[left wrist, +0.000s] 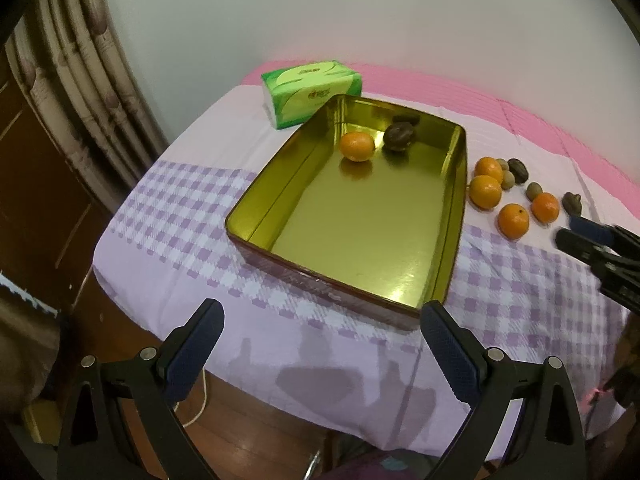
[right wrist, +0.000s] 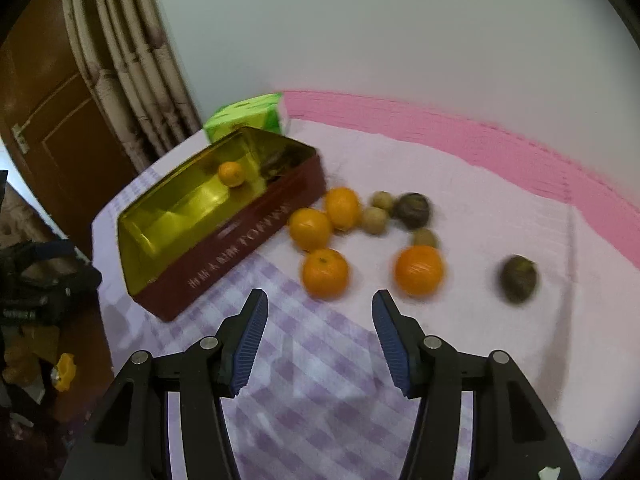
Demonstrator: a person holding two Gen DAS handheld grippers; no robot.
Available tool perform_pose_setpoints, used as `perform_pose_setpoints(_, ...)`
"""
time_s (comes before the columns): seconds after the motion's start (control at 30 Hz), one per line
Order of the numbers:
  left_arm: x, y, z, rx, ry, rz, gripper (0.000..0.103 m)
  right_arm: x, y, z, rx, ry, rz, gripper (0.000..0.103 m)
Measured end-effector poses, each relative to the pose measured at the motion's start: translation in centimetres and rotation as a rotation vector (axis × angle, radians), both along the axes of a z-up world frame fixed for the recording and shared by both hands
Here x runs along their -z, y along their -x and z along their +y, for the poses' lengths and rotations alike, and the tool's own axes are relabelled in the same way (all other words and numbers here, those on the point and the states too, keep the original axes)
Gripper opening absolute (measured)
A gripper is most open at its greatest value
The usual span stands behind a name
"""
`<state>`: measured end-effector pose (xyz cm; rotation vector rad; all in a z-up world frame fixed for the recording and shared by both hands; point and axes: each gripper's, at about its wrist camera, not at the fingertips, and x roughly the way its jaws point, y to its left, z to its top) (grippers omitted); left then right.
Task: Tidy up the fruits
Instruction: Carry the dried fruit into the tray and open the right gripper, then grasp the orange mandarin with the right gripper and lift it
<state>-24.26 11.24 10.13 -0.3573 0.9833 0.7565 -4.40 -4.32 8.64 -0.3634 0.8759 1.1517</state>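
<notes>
A: Above the table's near edge, left gripper [left wrist: 322, 338] tilts downward, jaws wide, empty; right gripper [right wrist: 319, 320] likewise tilted, jaws partly apart, nothing between.

B: Tin [left wrist: 459, 184] lies long axis near-to-far, holding one orange [left wrist: 357, 146]; four oranges [right wrist: 325, 273] lie beside its right wall.

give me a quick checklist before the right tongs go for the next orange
1. Right tongs open and empty: ok.
2. Nearest orange free on the tablecloth, ahead of the tongs: ok.
3. Jaws wide enough for that orange: cannot tell.
4. Tin has room; only one orange and dark fruit inside: ok.
5. Left tongs open, clear of the fruit pile: ok.
6. Right view sharp: not ok, blurred.
</notes>
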Motion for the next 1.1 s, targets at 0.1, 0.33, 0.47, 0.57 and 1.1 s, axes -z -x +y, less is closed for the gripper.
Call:
perform_pose_setpoints(0.1,-0.4,-0.2,-0.5,0.018,-0.036,-0.011,0.098,1.2,-0.1,2.1,-0.011,0.013,-0.001,0.052)
perform_pose_setpoints(0.33,-0.2,-0.8,-0.9,0.046,-0.042,-0.004,0.098,4.4,-1.3,5.8,-0.056,0.137,-0.023,0.047)
perform_pose_setpoints(0.47,0.0,-0.9,-0.9,0.053,-0.046,-0.001,0.098,3.9,-0.8,4.7,-0.055,0.122,-0.014,0.035)
perform_pose_setpoints(0.57,-0.1,-1.0,-1.4,0.087,-0.040,-0.023,0.098,1.9,-0.4,0.9,-0.015,0.065,-0.047,0.035)
perform_pose_setpoints(1.1,-3.1,-8.9,-10.0,0.571,0.090,-0.180,0.098,4.7,-11.1,-18.8,0.498,0.149,-0.132,0.036)
